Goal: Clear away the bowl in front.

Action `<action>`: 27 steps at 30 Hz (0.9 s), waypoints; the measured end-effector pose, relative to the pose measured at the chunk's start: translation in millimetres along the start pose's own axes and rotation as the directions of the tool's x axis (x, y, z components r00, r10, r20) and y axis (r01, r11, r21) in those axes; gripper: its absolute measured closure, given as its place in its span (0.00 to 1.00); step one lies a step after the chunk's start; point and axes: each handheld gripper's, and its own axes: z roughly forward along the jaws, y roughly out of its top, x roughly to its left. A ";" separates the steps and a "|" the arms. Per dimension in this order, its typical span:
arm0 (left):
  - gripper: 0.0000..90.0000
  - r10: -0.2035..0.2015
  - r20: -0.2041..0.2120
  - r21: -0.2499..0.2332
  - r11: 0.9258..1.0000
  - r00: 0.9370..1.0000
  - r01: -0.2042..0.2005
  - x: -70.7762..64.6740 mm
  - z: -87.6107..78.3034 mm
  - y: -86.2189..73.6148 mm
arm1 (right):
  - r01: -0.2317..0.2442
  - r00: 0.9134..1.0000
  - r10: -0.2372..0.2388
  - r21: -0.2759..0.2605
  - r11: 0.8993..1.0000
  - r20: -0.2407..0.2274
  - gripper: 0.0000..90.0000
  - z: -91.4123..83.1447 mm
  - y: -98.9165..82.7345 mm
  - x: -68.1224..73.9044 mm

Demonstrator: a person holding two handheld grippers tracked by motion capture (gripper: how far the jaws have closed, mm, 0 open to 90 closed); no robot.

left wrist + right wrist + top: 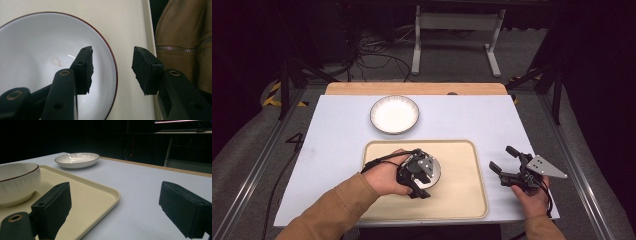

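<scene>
Beige tray [462,200] sat on white table [337,150], near edge. White bowl [17,182] w/ dark rim stood in tray, faint ring stain inside [57,61]. Ribbed plate [394,114] lay beyond tray, apart from it. Cables [372,55] & a metal stand [457,30] on floor behind.

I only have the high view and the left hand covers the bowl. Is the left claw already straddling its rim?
Observer: Yes. In the left gripper view the left claw is open, one jaw over the inside of the bowl, the other outside its rim.
Operator: Anything in the bowl?
Observer: No food, just a faint ring-shaped mark.
Operator: And the right claw?
Observer: The right claw is open, over the table beside the tray edge.
</scene>
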 end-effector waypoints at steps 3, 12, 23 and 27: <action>0.51 -0.025 -0.028 -0.039 0.999 0.999 0.024 -2.1 -4.6 -1.9 | -0.005 1.000 0.005 -0.003 1.000 0.001 0.10 -0.2 0.0 -0.6; 0.39 -0.079 -0.084 -0.166 0.984 0.993 0.064 -6.7 -23.0 -11.3 | -0.008 1.000 0.008 -0.007 1.000 -0.004 0.07 -0.7 -0.2 -0.9; 0.32 -0.154 -0.154 -0.325 0.941 0.976 0.097 -15.5 -47.7 -25.3 | -0.016 1.000 0.016 -0.011 1.000 -0.021 0.07 -1.3 -0.3 -2.1; 0.31 -0.195 -0.199 -0.368 0.923 0.960 0.111 -20.3 -56.2 -34.2 | -0.021 0.999 0.020 -0.012 1.000 -0.028 0.07 -1.1 -0.4 -2.9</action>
